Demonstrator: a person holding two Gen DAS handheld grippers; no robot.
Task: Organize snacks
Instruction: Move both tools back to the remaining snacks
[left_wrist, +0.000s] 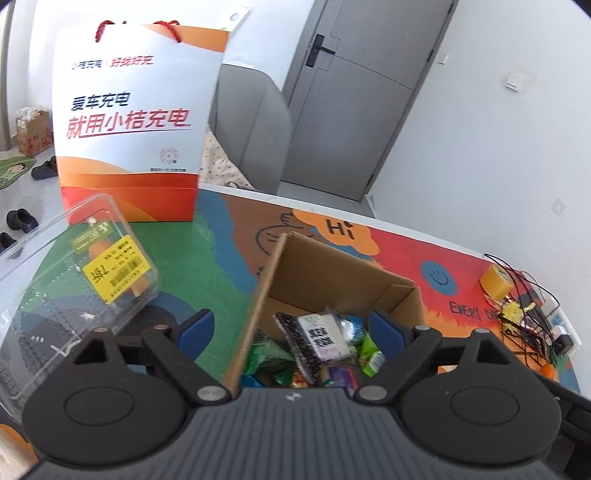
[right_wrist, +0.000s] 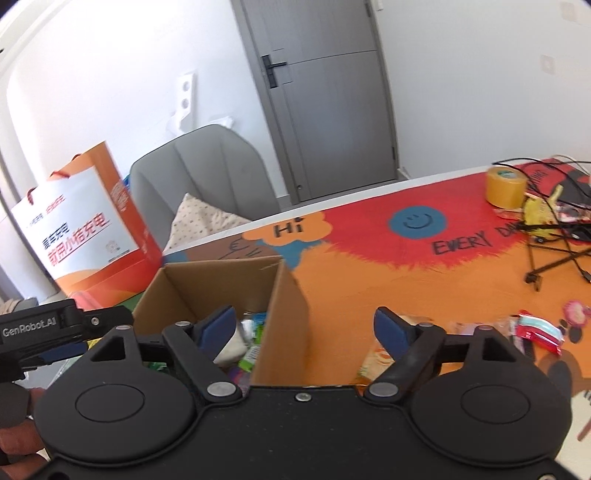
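An open cardboard box (left_wrist: 332, 280) stands on the colourful table mat, with several snack packets (left_wrist: 321, 336) piled inside. My left gripper (left_wrist: 291, 325) hangs open above the box's left wall, one finger outside and one over the snacks, gripping nothing. In the right wrist view the same box (right_wrist: 221, 280) sits at lower left. My right gripper (right_wrist: 304, 323) is open astride its right wall, empty. A pale orange packet (right_wrist: 376, 358) lies on the mat under its right finger. More loose snacks (right_wrist: 535, 330) lie further right.
A white and orange paper bag (left_wrist: 129, 122) stands behind the box. A clear plastic clamshell (left_wrist: 74, 280) lies to its left. A tape roll (right_wrist: 506, 186) and tangled cables (right_wrist: 554, 236) fill the far right corner. A grey chair (right_wrist: 203, 177) stands beyond the table edge.
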